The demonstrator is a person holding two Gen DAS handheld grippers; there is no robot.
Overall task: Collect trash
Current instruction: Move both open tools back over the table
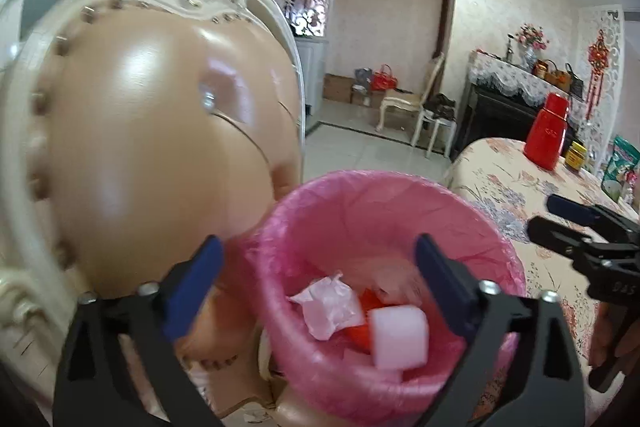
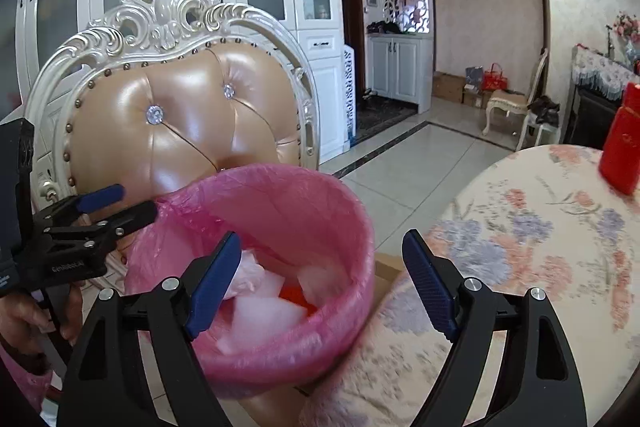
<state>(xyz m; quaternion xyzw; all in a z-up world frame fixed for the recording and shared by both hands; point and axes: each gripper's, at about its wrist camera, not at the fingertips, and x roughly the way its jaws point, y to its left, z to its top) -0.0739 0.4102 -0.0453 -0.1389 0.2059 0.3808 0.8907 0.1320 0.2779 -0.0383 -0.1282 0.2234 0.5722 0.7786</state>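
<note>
Left gripper (image 1: 316, 263): jaws stand wide apart, nothing between the pads. It sits at the bottom of the left wrist view, over the near rim of the bin (image 1: 400, 195). In the right wrist view the same tool (image 2: 120, 205) enters from the left edge, a hand (image 2: 24, 315) below it on the grip.

Right gripper (image 2: 322, 259): jaws also spread wide, empty. Its left finger overlaps the bin's (image 2: 280, 203) mouth at lower centre; its right finger lies over the table (image 2: 540, 247) edge at lower right. In the left wrist view it (image 1: 548, 215) shows at the right edge, over the tablecloth.

The bin, lined with a pink bag, stands between the chair (image 2: 180, 123) and the table. Trash lies inside at the bottom: crumpled white paper (image 1: 328, 307), a white block (image 1: 398, 335) just beside it, and red scraps (image 1: 360, 323) between and beneath them.

The chair back, tan leather in a carved white frame, fills the upper left of both views, directly behind the bin. A red flask (image 1: 548, 135) stands on the flowered table at right, well apart from the bin.
</note>
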